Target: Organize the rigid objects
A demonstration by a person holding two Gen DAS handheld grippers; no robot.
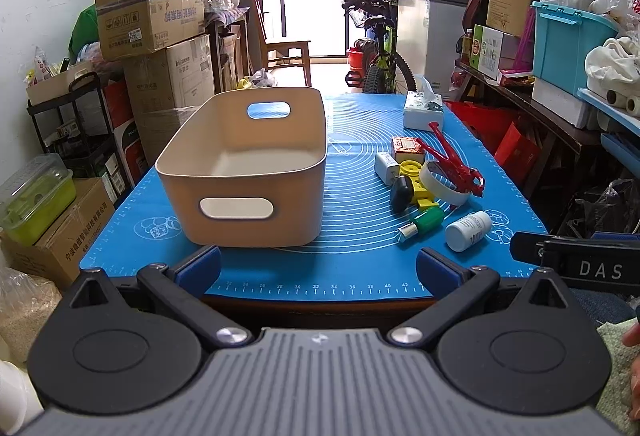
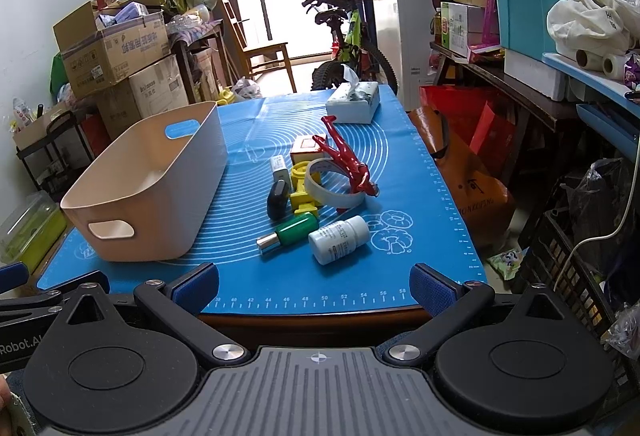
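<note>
A: Since the beige bin [image 1: 244,172] near the mat's [image 1: 352,268] left edge looks empty, nothing's sorted yet?

B: Right. The white bottle [image 2: 338,239], green bottle [image 2: 294,230] and tape roll [image 2: 334,188] lie clustered toward the right edge. Left gripper [image 1: 318,268] and right gripper [image 2: 316,286] both spread, holding nothing.

A: Any difference between views?

B: Only the left shows the bin's floor, probably bare.

Daylight floods in from window [image 1: 308,8] at far end of room, blown out to white in both views. Blue mat [image 2: 340,276] evenly lit, sheen on far part. Soft short shadows under beige bin [image 1: 248,172]. Strong fisheye bending at edges, dark vignette in corners. Centre sharp; near gripper housing slightly soft.
</note>
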